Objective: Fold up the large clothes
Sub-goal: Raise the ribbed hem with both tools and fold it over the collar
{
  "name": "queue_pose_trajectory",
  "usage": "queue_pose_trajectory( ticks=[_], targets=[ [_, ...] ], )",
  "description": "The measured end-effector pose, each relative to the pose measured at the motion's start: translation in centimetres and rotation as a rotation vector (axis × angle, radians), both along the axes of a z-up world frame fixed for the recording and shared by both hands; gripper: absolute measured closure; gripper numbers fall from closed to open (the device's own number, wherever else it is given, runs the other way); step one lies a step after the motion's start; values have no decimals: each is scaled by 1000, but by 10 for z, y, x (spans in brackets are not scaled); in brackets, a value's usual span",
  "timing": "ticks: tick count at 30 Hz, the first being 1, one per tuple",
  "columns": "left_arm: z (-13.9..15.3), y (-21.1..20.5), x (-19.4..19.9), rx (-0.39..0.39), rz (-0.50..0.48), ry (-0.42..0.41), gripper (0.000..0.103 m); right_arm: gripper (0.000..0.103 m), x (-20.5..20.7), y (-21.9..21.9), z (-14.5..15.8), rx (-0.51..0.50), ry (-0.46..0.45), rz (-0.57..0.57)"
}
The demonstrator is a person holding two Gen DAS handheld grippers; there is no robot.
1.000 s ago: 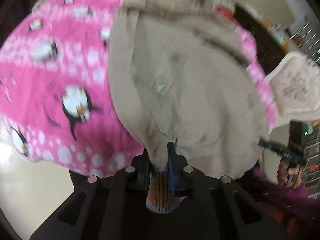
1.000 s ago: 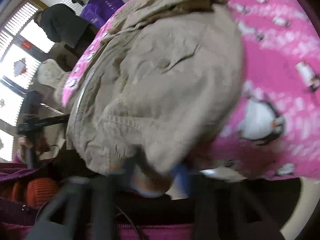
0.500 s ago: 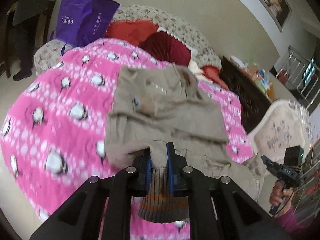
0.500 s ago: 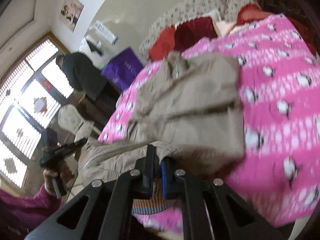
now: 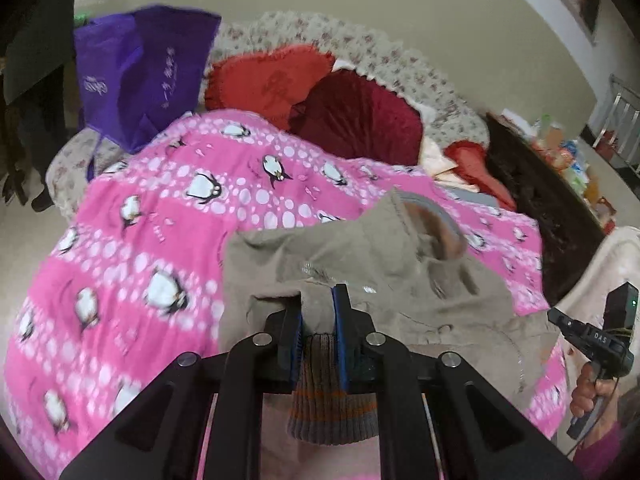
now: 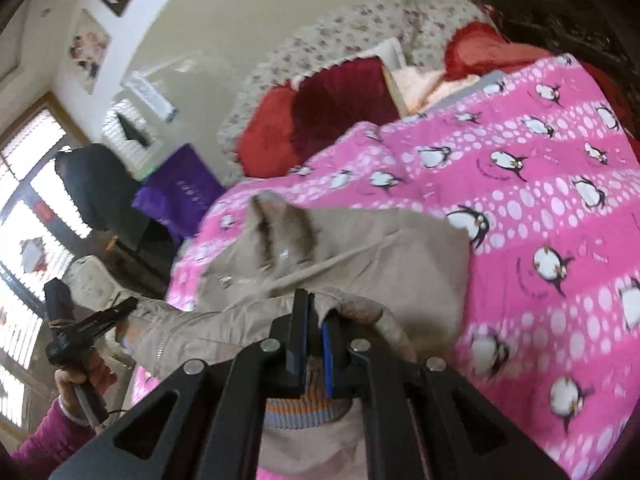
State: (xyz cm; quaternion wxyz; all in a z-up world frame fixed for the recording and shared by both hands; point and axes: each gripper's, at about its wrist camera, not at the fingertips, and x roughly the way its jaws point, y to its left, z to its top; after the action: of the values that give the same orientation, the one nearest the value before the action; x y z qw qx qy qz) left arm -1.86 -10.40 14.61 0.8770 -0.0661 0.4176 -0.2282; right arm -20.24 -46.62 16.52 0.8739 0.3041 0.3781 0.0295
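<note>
left gripper (image 5: 318, 316) clamped on ribbed cuff of beige jacket (image 5: 360, 276), low centre of left view. right gripper (image 6: 316, 320) also pinched shut on striped cuff, low centre of right view. jacket body spread on pink penguin blanket (image 5: 160, 216) ahead of both tools — collar at far end, upper right in left view. long axis runs away from grippers, sleeves drawn back toward them. likely next: carry cuffs forward over body. neither arm clearly nearer — roughly level.
</note>
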Motion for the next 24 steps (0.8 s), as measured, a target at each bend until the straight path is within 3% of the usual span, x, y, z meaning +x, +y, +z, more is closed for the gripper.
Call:
queue_pose_trajectory(
  ticks=[4, 6, 8, 10, 11, 12, 14, 17, 20, 24],
  targets=[
    [-36, -14, 50, -5, 53, 100, 99, 97, 41, -14, -36, -21, 90, -29],
    [-48, -17, 63, -9, 57, 157, 93, 94, 54, -18, -47, -21, 134, -33],
    [-54, -15, 71, -31, 52, 207, 86, 89, 49, -18, -45, -6, 113, -40],
    [-50, -10, 70, -70, 24, 200, 79, 73, 36, -12, -36, -32, 71, -15],
    [-46, -8, 70, -79, 9, 191, 79, 53, 29, -8, -31, -68, 60, -2],
    [-42, -7, 71, -90, 4, 188, 78, 45, 22, -5, -25, -124, 52, -3],
    [-35, -1, 71, -114, 13, 186, 70, 44, 11, -5, -15, -173, 25, -16],
    [-23, 9, 65, -129, 29, 139, 61, 45, 6, -8, -16, -88, 58, 14],
    [-19, 16, 52, -88, 16, 111, 56, 44, 5, 8, -22, -39, 71, 103],
    [-41, 14, 44, -6, -31, 168, 54, 43, 22, 28, -36, -69, 114, 136]
  ],
)
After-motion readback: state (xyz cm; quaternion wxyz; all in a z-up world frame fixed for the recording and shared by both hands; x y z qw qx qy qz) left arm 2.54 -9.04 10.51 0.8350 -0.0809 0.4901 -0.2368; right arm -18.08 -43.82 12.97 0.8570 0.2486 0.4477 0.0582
